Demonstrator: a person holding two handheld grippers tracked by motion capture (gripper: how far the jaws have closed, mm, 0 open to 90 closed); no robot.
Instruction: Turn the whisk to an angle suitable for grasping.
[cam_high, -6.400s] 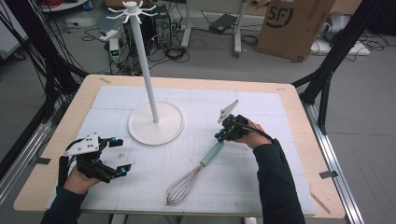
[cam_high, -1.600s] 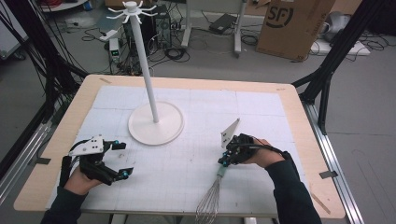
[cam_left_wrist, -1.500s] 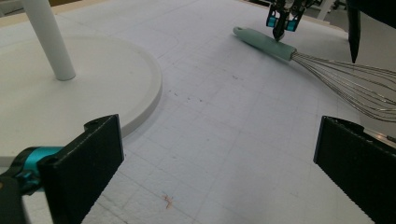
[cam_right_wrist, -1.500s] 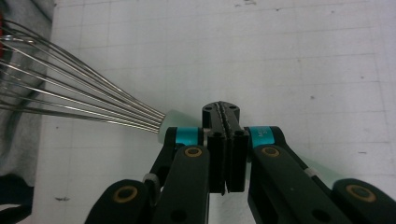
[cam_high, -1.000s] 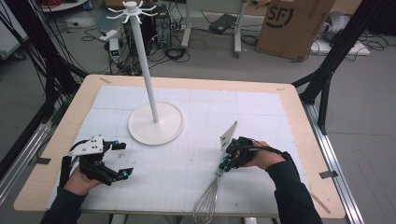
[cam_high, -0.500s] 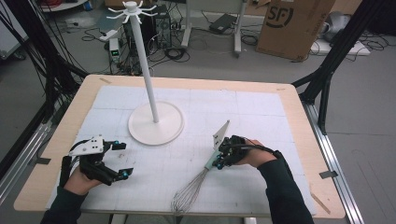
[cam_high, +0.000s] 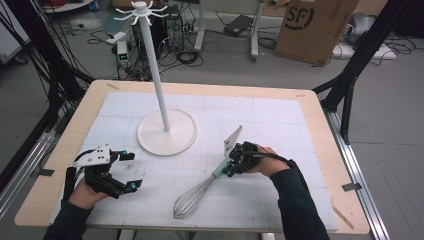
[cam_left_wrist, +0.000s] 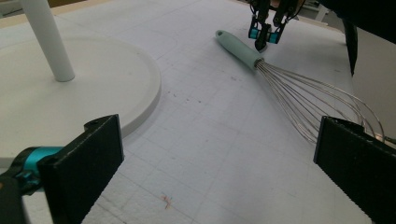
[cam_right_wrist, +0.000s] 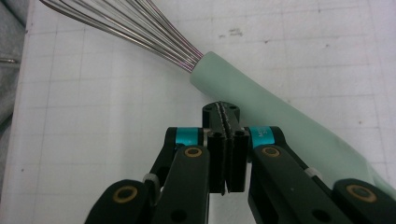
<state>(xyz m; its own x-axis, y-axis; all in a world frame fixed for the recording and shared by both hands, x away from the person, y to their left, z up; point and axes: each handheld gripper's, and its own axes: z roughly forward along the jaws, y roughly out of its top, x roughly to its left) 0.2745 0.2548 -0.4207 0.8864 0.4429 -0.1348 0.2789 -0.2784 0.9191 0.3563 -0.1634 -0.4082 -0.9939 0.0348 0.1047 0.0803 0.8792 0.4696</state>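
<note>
A whisk (cam_high: 199, 193) with a mint-green handle (cam_right_wrist: 264, 108) and wire head lies flat on the white mat, front centre. My right gripper (cam_high: 230, 168) is shut with nothing between its pads. Its closed tip (cam_right_wrist: 220, 111) rests against the side of the handle near the wires, and the left gripper view shows the same contact, right gripper (cam_left_wrist: 265, 39) against whisk (cam_left_wrist: 243, 49). My left gripper (cam_high: 133, 171) hovers open at the front left, its jaws (cam_left_wrist: 219, 177) wide apart and empty, pointing toward the whisk.
A white hook stand rises from a round base (cam_high: 176, 141) on the mat's back left, and that base (cam_left_wrist: 107, 88) lies close to my left gripper. The wooden table edge (cam_high: 327, 150) runs along the right. Cables and a cardboard box (cam_high: 315, 25) sit on the floor beyond.
My right gripper has shifted left across the mat with the whisk's handle, and the wire head has swung left toward the front centre. The left gripper has stayed still.
</note>
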